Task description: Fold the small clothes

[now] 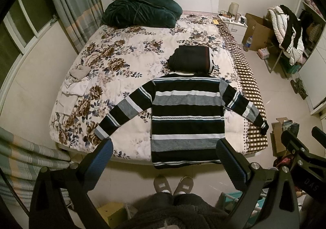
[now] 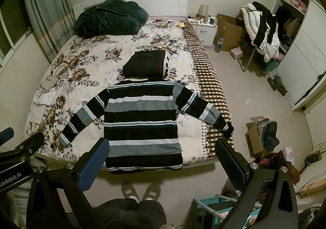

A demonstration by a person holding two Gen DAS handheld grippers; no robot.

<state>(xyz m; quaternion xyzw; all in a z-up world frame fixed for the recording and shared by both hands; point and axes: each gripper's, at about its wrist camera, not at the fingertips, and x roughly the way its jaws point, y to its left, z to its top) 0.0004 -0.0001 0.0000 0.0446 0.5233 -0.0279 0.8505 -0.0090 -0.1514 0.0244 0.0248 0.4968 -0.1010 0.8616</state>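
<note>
A striped black, grey and white sweater (image 1: 186,119) lies flat on the bed, back up, both sleeves spread out, its hem hanging over the foot edge; it also shows in the right wrist view (image 2: 141,119). A folded dark garment (image 1: 190,59) lies just beyond its collar, also seen in the right wrist view (image 2: 145,64). My left gripper (image 1: 165,157) is open and empty, held above the sweater's hem. My right gripper (image 2: 162,159) is open and empty, held near the bed's foot, right of the left one.
The bed (image 1: 130,49) has a floral quilt, a dark green blanket (image 1: 142,9) at the head and crumpled pale clothes (image 1: 78,78) at its left. A nightstand (image 2: 203,27), cardboard boxes (image 2: 232,31), a clothes-laden chair (image 2: 262,31) and a wardrobe (image 2: 303,49) stand right.
</note>
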